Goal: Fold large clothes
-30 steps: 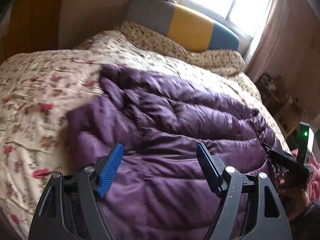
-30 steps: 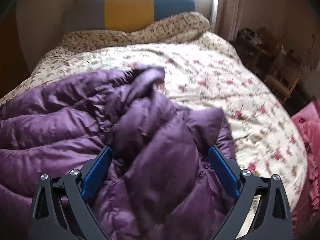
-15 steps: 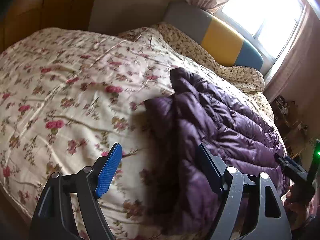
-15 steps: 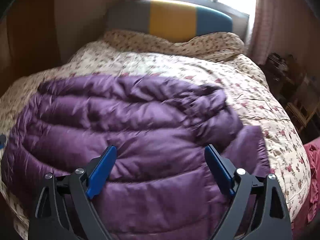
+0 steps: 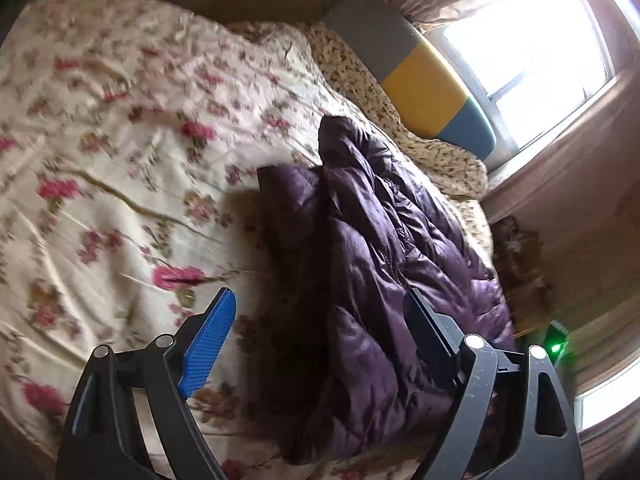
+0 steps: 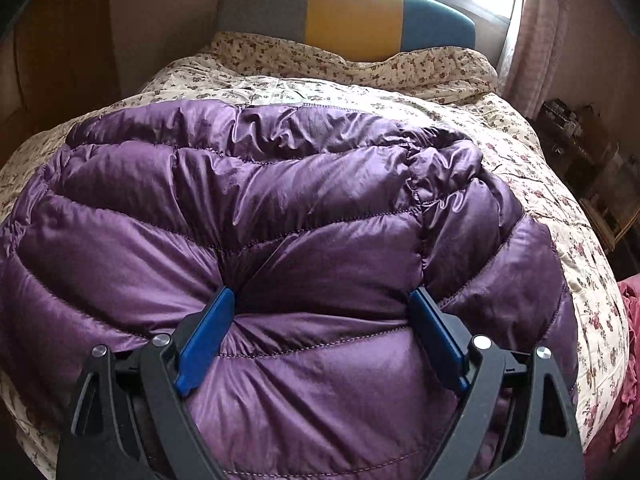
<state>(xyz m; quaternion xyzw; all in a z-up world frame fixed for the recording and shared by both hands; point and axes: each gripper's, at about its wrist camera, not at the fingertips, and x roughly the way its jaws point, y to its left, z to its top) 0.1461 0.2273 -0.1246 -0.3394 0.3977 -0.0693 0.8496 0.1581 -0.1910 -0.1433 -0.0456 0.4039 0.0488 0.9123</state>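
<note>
A shiny purple puffy jacket lies folded on the bed. The right gripper presses wide-spread into it; the left gripper is opening, empty.

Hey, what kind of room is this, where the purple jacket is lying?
Most likely a bedroom in a home. The purple down jacket lies on a bed with a floral quilt, a padded grey, yellow and teal headboard stands behind it, and a curtained window is beyond.
</note>
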